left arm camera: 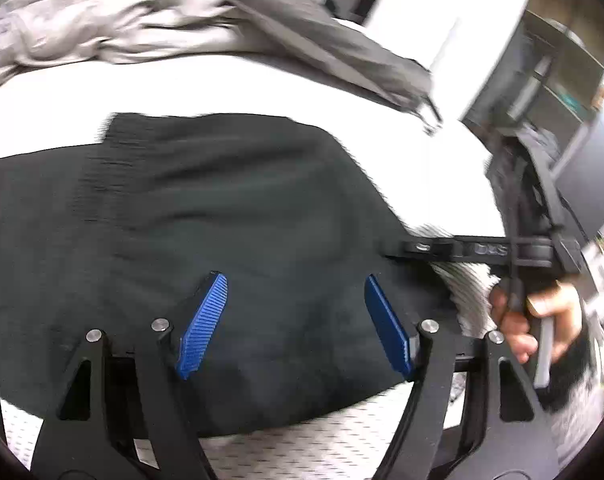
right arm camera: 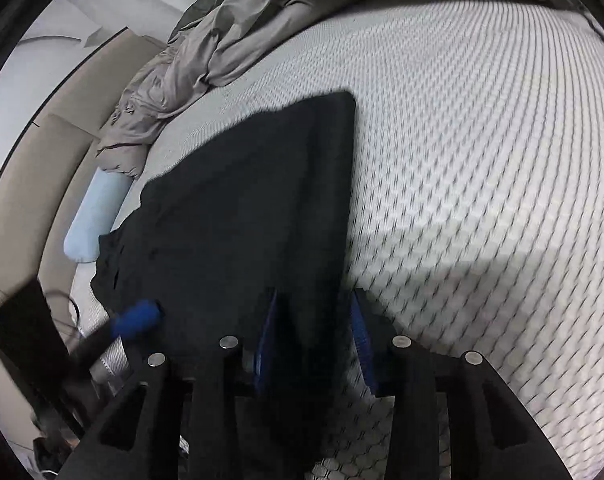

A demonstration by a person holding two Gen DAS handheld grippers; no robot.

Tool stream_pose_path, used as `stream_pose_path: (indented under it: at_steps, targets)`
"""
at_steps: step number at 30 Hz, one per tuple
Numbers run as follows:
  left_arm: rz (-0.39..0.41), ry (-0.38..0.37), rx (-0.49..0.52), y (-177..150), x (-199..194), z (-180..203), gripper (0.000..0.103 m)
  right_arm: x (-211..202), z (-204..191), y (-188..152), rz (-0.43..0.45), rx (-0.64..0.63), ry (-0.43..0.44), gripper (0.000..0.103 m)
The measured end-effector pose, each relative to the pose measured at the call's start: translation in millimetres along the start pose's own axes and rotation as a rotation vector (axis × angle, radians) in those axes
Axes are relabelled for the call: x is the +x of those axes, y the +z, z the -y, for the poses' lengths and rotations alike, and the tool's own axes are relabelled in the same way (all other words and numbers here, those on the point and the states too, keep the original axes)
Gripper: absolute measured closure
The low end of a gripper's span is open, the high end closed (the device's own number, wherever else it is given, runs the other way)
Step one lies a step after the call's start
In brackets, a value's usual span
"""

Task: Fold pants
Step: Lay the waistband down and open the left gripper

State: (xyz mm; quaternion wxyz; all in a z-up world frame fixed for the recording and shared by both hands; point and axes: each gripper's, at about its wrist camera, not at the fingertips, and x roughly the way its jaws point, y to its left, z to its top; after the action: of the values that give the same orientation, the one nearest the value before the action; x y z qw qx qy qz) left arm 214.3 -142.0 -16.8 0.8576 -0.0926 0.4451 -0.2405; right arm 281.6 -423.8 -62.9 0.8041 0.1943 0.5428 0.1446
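Note:
Black pants [left arm camera: 222, 208] lie spread on the white quilted mattress [right arm camera: 482, 160]; their gathered waistband is at the left in the left wrist view. My left gripper [left arm camera: 296, 320] hovers over them, open, its blue pads wide apart and nothing pinched. In the right wrist view the pants [right arm camera: 242, 208] taper away from me, and their near edge runs between the blue pads of my right gripper [right arm camera: 314, 344]. That gripper's jaws stand narrow, with a gap beside the right pad. A hand [left arm camera: 534, 316] holds the right gripper at the pants' right edge. The left gripper's blue fingertip [right arm camera: 136, 318] shows at the left.
A crumpled grey blanket [left arm camera: 122, 28] [right arm camera: 182, 72] lies along the far side of the mattress. A light blue pillow [right arm camera: 94, 216] rests against a beige padded surround [right arm camera: 34, 168]. Dark shelving [left arm camera: 550, 64] stands past the bed's right side.

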Motion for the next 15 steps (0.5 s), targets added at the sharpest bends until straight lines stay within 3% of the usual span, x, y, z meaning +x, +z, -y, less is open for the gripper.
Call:
stream_pose_path:
  at_steps: [2,3,5,7,11,13,15]
  targets:
    - [-0.002,-0.046,-0.035,3,-2,-15,0.035,1,5,0,0.031,0.057,0.054,0.080]
    - [-0.003,-0.019,-0.045,4,-4,-20,0.035,1,4,5,0.055,0.070,0.065,0.083]
    - [0.007,0.045,-0.034,3,-7,-27,0.034,0,-4,15,0.093,0.027,0.008,0.083]
    - [0.016,0.061,-0.021,2,-9,-35,0.034,3,-24,18,0.103,-0.084,-0.131,0.081]
    - [0.044,0.121,0.071,4,-13,-35,0.034,-21,-52,-6,0.182,-0.213,-0.250,0.079]
    - [0.027,0.145,0.110,7,-1,-28,0.034,-33,-69,-20,0.219,-0.285,-0.260,0.079]
    - [-0.004,0.141,0.163,11,18,-19,0.034,-29,-87,-25,0.203,-0.354,-0.215,0.079]
